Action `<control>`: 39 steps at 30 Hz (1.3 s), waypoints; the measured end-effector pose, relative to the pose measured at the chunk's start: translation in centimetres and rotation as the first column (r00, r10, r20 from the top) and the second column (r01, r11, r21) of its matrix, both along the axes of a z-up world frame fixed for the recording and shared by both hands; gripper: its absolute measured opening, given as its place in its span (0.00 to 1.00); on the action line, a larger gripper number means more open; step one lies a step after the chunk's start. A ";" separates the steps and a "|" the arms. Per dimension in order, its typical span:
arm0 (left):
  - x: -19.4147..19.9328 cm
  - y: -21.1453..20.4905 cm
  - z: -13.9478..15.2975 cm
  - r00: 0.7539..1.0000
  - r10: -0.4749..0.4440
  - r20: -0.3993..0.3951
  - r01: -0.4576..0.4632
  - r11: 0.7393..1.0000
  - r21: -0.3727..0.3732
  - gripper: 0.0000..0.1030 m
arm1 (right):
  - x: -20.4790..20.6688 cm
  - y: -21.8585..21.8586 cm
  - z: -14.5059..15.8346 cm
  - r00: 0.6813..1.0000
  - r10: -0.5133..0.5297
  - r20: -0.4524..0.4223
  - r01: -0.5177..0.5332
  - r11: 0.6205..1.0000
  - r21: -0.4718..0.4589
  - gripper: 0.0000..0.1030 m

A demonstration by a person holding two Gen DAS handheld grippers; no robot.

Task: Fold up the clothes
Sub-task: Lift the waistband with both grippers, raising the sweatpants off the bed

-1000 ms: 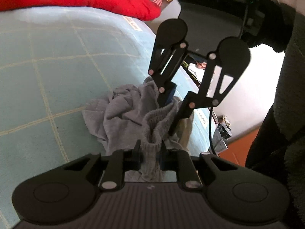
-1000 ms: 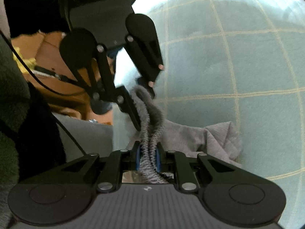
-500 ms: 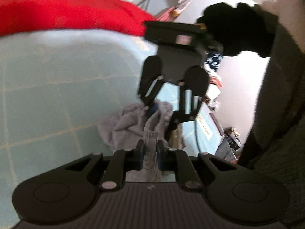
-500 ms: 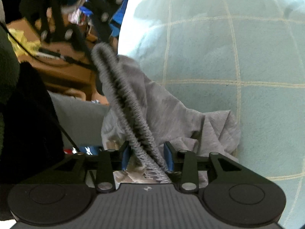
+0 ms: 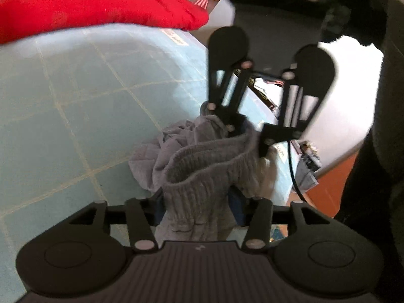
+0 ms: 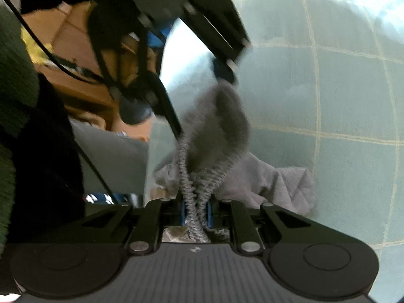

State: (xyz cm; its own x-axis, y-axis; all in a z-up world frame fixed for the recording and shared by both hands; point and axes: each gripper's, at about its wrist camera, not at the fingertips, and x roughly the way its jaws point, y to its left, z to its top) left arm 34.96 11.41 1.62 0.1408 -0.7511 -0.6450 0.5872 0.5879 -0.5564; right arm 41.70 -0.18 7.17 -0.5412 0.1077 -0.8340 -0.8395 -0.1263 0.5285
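Observation:
A crumpled grey garment (image 5: 202,171) with a ribbed elastic waistband lies near the edge of a light blue checked bed (image 5: 75,101). My left gripper (image 5: 198,202) has its jaws opening. The waistband sits loosely between the blue pads, spread into an open loop. Opposite it, my right gripper (image 5: 248,139) pinches the far side of the same band. In the right wrist view my right gripper (image 6: 196,212) is closing, pads pressed on two bunched ribbed strands of the garment (image 6: 265,184). My left gripper (image 6: 199,101) hangs above with its fingers apart at the band's raised end.
A red cushion (image 5: 88,2) lies at the far end of the bed (image 6: 328,101). Past the bed's edge are an orange floor (image 5: 328,192), loose clutter and a black cable. The person's dark sleeve (image 6: 25,126) fills the side.
The left jaws have spread apart and the waistband between them has opened into a loop. The right jaws, wider half a second ago, have narrowed onto the band. The two grippers have come closer again.

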 end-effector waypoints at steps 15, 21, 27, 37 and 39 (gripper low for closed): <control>1.8 -1.6 -0.8 0.946 -0.322 0.033 0.324 0.944 -0.065 0.59 | -3.0 -0.5 4.3 0.984 0.178 0.030 -0.178 0.984 0.010 0.18; 1.8 -4.3 -0.9 0.893 -0.448 0.038 0.450 0.889 -0.091 0.22 | -3.3 -0.8 3.4 0.987 0.163 0.007 -0.163 0.986 -0.017 0.18; -0.7 -3.2 0.7 0.950 -0.308 0.047 0.307 0.951 0.019 0.13 | -1.5 -2.6 2.6 0.999 0.001 0.047 -0.001 1.000 -0.012 0.29; -4.5 -0.6 4.0 0.992 -0.124 -0.015 0.124 0.979 0.160 0.12 | -0.1 -5.1 2.0 0.976 -0.201 0.087 0.192 0.976 0.100 0.63; -4.9 -0.8 3.7 0.995 -0.099 -0.028 0.103 0.977 0.187 0.12 | 0.0 -5.6 1.3 0.978 -0.171 0.124 0.161 0.983 0.082 0.63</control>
State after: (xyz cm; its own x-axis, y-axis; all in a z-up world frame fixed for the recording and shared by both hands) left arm 30.03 10.60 5.37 0.0574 -0.6259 -0.7778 0.6396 0.6212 -0.4527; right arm 41.70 -5.82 8.51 -0.3986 0.2486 -0.8828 -0.9127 -0.0129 0.4085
